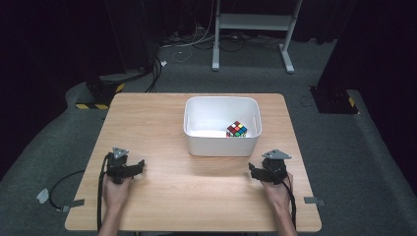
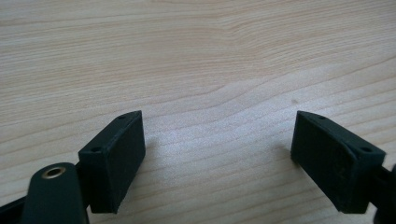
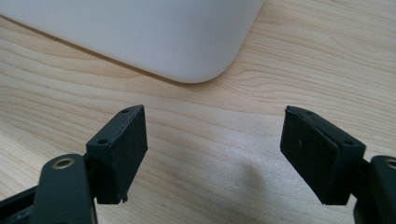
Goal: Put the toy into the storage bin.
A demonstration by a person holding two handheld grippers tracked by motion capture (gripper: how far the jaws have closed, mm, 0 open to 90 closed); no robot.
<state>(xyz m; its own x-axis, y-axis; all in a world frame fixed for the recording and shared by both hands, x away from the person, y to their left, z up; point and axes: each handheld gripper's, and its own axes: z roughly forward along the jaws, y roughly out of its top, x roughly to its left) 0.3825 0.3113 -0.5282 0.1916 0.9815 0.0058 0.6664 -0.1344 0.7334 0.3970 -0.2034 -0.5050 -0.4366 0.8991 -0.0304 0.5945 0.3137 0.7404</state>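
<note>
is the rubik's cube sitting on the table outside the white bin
No, the Rubik's cube lies inside the white bin, near its right wall.

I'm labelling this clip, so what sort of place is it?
Probably a lab or recording studio: a lone wooden table on grey carpet, dark curtains behind, loose floor cables, and a white equipment stand.

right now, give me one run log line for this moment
cube: in white bin | left tongs: open, nothing between, over table | right tongs: open, nothing between, near bin corner
</note>
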